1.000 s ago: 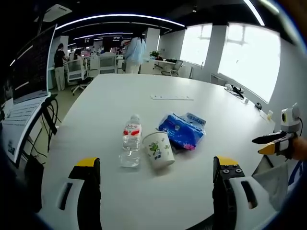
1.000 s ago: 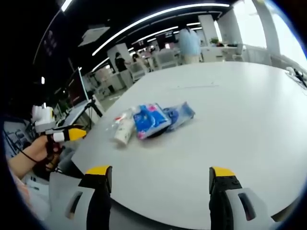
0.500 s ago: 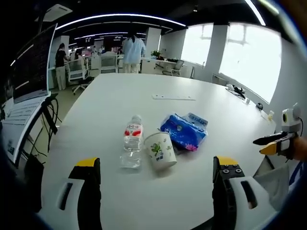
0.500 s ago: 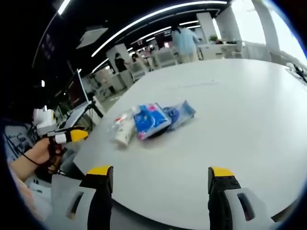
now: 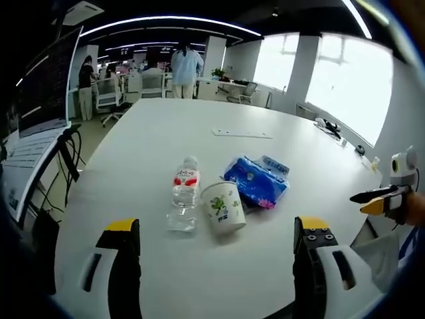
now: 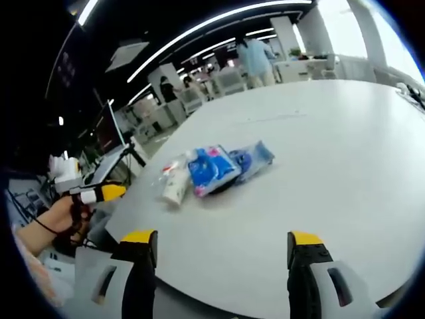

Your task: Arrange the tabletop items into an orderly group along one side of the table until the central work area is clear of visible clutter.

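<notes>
Bottle (image 5: 184,195), cup (image 5: 223,206) and blue pack (image 5: 255,181) lie clustered mid-bench, touching or nearly so, well away from any edge of the bench (image 5: 166,133).

From my left hand-held gripper (image 5: 216,229), the cluster lies straight ahead, between the lines of the two jaws. The bottle is on its side with its long axis running roughly away from me, cap at the far end. The cup lies just right of it, mouth toward me. The pack sits beyond and right of the cup.

From my right hand-held gripper (image 6: 216,239), the cluster lies ahead and left, farther off, pack (image 6: 214,170) nearest, cup (image 6: 176,189) behind it.

Both hand-held grippers are released, jaws spread wide, nothing between them, neither touching any item.

Judgement: the left hand-held gripper is nearer and better aligned. The bottle's axis runs parallel to the jaws, so a straight advance would close across its width.
</notes>
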`<action>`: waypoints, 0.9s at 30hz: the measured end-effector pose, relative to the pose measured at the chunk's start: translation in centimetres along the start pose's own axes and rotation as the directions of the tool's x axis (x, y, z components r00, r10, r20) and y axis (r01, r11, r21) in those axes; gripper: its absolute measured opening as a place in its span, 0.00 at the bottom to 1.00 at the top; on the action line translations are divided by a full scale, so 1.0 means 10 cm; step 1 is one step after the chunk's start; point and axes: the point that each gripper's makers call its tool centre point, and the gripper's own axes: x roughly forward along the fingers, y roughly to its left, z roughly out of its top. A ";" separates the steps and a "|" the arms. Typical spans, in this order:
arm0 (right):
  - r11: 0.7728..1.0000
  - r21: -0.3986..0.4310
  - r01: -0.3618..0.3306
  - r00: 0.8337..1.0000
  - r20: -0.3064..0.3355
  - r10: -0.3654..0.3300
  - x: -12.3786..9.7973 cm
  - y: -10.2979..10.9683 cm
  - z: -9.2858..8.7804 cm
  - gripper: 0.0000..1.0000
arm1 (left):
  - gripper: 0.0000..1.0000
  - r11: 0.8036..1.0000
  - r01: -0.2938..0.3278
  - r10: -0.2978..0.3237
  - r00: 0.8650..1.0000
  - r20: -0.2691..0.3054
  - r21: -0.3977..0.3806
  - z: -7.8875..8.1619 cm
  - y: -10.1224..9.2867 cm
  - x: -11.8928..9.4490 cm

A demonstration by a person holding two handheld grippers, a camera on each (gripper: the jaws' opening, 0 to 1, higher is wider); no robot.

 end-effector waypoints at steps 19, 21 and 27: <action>1.000 0.020 0.007 1.000 -0.020 -0.007 0.02 -0.07 -0.06 0.81 | 0.97 1.000 0.004 -0.004 1.000 -0.011 -0.027 0.07 0.06 0.10; 1.000 0.024 0.008 1.000 -0.021 -0.007 0.03 -0.07 -0.06 0.80 | 0.96 1.000 0.005 -0.005 1.000 -0.013 -0.026 0.08 0.07 0.11; 1.000 0.030 0.005 1.000 -0.025 -0.004 0.05 -0.06 -0.08 0.80 | 0.96 1.000 0.005 -0.005 1.000 -0.009 -0.030 0.15 0.10 0.15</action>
